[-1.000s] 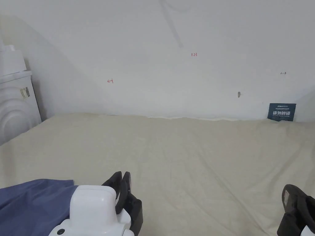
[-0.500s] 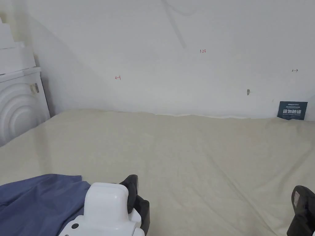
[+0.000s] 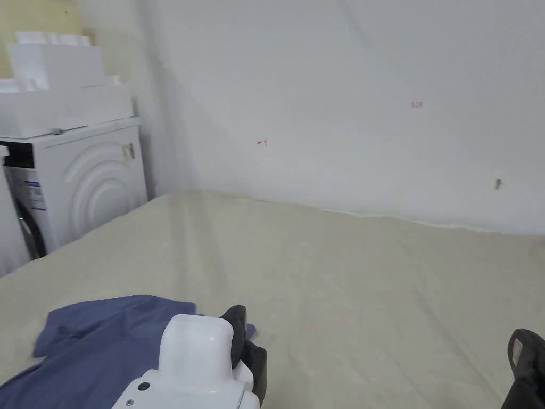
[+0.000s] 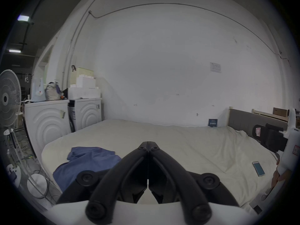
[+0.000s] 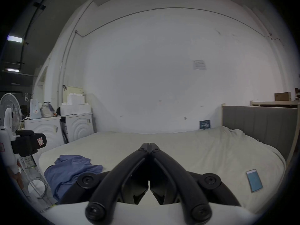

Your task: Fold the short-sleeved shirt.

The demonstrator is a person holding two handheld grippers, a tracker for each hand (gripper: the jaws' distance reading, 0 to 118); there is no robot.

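A blue short-sleeved shirt [image 3: 101, 346] lies crumpled on the beige bed [image 3: 346, 277] near its front left corner, also seen as a blue heap [image 4: 90, 160] in the left gripper view and a blue heap [image 5: 71, 170] in the right gripper view. My left gripper [image 3: 242, 325] hovers just right of the shirt, jaws pressed together on nothing [image 4: 148, 143]. My right gripper [image 3: 524, 349] sits at the lower right edge of the head view, well away from the shirt, its jaws closed and empty [image 5: 149, 145].
Two white washing machines [image 3: 90, 181] stand left of the bed with white boxes [image 3: 58, 90] stacked on top. A phone [image 5: 254, 180] lies on the bed's right side. A grey headboard [image 5: 259, 124] bounds the right. A fan [image 4: 8, 101] stands far left.
The head camera has swung left, bringing the washing machine and more of the shirt into view. The left gripper stays beside the shirt; both grippers remain shut.
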